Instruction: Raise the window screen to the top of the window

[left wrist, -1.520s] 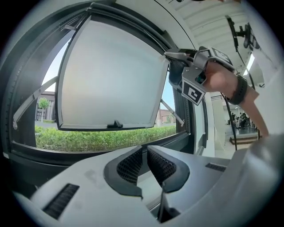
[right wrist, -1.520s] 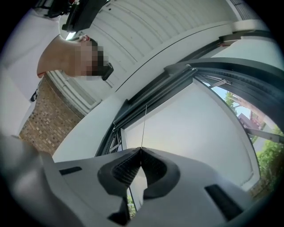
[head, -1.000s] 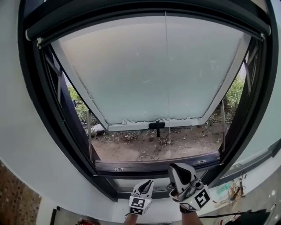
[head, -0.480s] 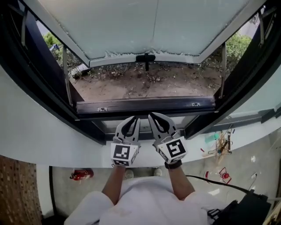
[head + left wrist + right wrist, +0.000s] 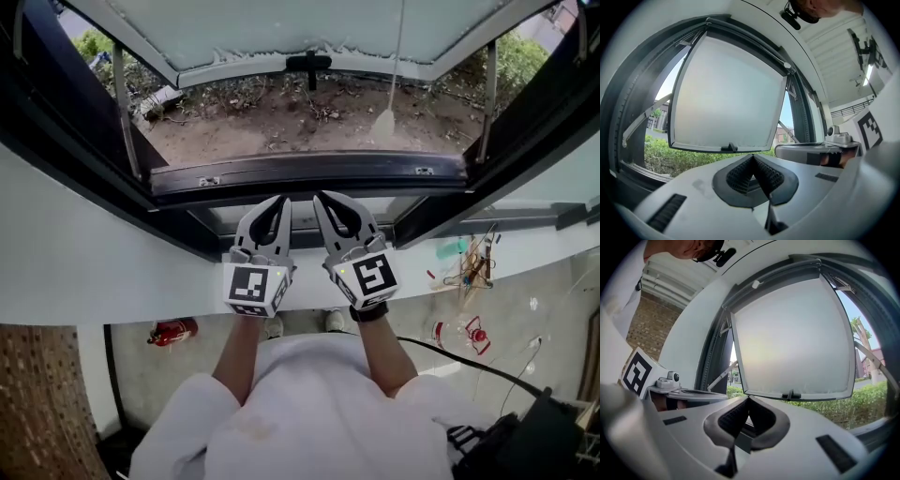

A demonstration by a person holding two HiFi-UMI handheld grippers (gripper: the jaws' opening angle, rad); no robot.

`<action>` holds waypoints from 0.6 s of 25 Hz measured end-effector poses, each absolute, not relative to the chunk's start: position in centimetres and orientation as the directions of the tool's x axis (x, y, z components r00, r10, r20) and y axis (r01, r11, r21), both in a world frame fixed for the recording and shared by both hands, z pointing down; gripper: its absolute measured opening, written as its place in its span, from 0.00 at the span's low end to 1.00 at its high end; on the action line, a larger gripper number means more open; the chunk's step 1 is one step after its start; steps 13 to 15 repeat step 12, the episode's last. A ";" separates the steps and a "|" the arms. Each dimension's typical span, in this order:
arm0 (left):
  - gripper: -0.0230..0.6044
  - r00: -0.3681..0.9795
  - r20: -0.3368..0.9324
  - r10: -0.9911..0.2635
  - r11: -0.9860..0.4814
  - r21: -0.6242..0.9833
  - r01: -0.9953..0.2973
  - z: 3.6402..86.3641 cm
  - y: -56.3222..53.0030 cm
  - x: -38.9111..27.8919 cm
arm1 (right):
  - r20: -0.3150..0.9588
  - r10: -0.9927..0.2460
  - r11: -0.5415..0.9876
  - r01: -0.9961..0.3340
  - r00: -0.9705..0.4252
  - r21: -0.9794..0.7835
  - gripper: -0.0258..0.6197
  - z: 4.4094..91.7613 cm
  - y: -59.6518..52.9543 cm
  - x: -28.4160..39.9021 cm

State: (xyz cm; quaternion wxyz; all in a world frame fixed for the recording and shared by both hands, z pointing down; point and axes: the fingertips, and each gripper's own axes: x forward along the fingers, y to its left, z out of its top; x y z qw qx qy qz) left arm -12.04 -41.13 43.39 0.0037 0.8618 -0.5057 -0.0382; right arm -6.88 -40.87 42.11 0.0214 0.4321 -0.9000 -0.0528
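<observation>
The window stands swung outward, its frosted pane (image 5: 281, 23) carrying a black handle (image 5: 309, 64). A thin white pull cord (image 5: 400, 42) hangs in the opening and ends in a pale pull (image 5: 383, 123). The dark roller housing (image 5: 745, 40) runs along the top of the frame, and it also shows in the right gripper view as the housing (image 5: 773, 275). My left gripper (image 5: 280, 201) and right gripper (image 5: 320, 198) sit side by side below the dark bottom rail (image 5: 309, 171). They point level at the window. Both are shut with nothing between the jaws, as the left gripper (image 5: 752, 157) and right gripper (image 5: 747, 400) views show.
A broad white sill (image 5: 94, 281) curves below the frame. Metal stays (image 5: 122, 103) brace the pane on both sides. On the floor lie a red fire extinguisher (image 5: 172, 330), small clutter (image 5: 466, 267) and a black cable (image 5: 469, 361). A brick wall (image 5: 47, 403) stands at left.
My right gripper has come down next to the left one. The view has tilted down, so the pane sits higher in the picture, and the cord's pull now hangs free in the opening.
</observation>
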 end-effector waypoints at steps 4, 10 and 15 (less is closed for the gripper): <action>0.04 0.498 -0.058 -0.865 -0.500 0.043 -0.865 43.6 -40.9 -12.0 | -0.003 -0.783 0.618 -0.779 -0.622 0.106 0.04 42.5 -40.9 -7.0; 0.04 0.522 -0.069 -0.850 -0.526 0.052 -0.849 43.1 -40.3 -12.0 | -0.020 -0.791 0.606 -0.788 -0.611 0.112 0.04 41.9 -40.7 -6.6; 0.04 0.546 -0.104 -0.831 -0.553 0.056 -0.831 42.2 -39.6 -11.8 | -0.027 -0.796 0.599 -0.793 -0.605 0.116 0.04 41.6 -40.6 -6.2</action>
